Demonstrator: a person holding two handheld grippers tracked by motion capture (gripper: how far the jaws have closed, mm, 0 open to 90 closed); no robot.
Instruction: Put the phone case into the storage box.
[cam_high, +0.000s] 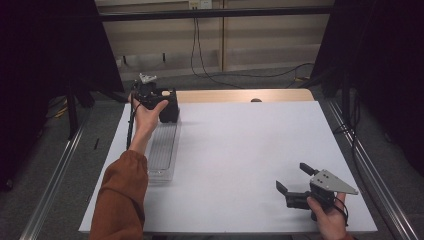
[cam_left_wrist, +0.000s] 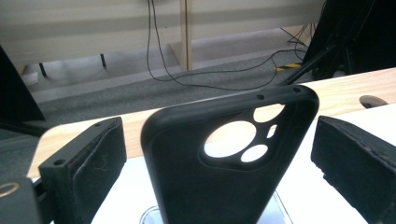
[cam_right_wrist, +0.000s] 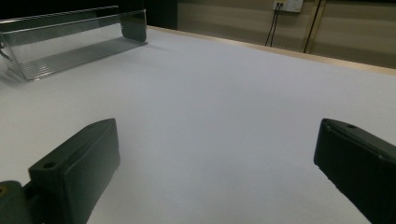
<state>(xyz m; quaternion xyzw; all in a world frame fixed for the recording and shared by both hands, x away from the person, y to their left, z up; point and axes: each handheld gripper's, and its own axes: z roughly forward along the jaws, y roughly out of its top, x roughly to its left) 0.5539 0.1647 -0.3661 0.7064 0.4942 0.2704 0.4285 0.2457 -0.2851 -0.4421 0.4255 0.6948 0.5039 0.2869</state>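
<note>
A black phone case (cam_high: 171, 112) with round camera cut-outs stands upright at the far end of a long clear plastic tray (cam_high: 162, 150) on the table's left side. My left gripper (cam_high: 167, 100) is open, one jaw on each side of the case (cam_left_wrist: 224, 182), with a gap showing on both sides. A hand in a rust-orange sleeve holds it. Near the front right, my right gripper (cam_high: 293, 177) hovers open over the white sheet, nothing between its jaws (cam_right_wrist: 219, 154). From there the tray (cam_right_wrist: 70, 42) lies far off to the left.
A white sheet (cam_high: 250, 150) covers most of the table. A strip of bare wood (cam_high: 240, 95) with a small hole (cam_high: 256, 100) runs along the back edge. Cables (cam_high: 200, 65) trail on the floor beyond. Metal rails flank the table on both sides.
</note>
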